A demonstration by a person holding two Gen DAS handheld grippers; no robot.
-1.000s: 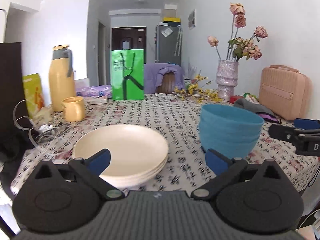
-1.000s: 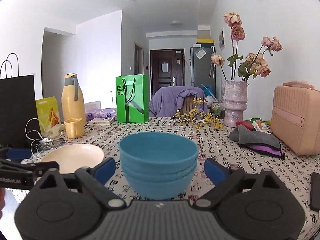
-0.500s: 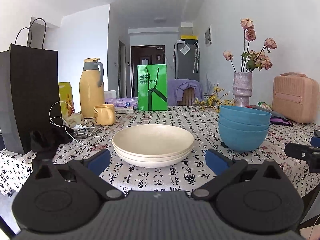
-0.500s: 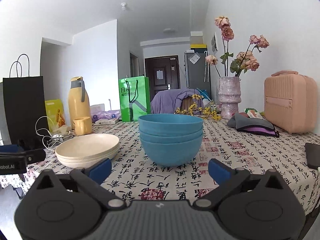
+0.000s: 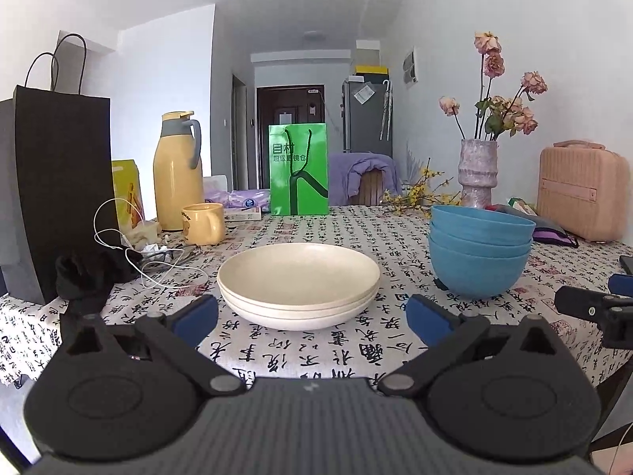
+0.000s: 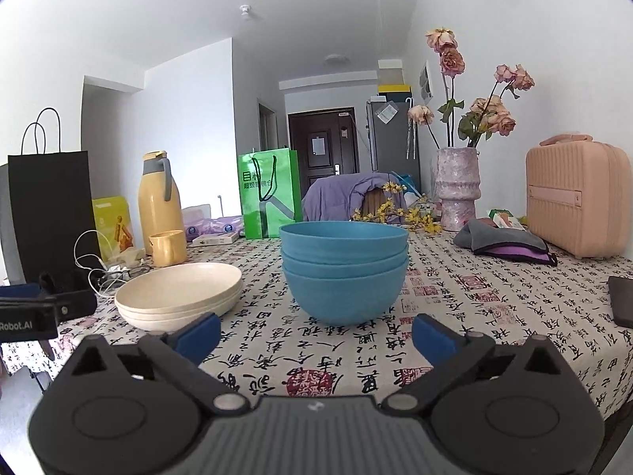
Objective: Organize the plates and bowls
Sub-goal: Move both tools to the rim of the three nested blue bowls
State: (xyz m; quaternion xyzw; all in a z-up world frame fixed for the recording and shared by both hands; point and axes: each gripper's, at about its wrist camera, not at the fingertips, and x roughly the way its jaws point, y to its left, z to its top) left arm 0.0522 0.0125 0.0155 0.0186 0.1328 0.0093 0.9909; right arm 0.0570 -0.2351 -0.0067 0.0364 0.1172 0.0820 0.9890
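On the calligraphy-printed tablecloth [image 5: 308, 356], the stack of shallow cream plates [image 5: 298, 289] is seen nested just before the left gripper [image 5: 312, 318], whose jaws are spread wide and empty; the nested stack of three blue bowls [image 6: 343, 273] stands near, to its right, before the right gripper [image 6: 316, 334], likewise wide and empty; if either stack is lifted, its rim should be approached level and pinched gently, so that the stack is not tilted.

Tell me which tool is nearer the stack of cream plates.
Left. The left tool faces the cream plates head-on, open; the right tool faces the blue bowls, plates off to its left.
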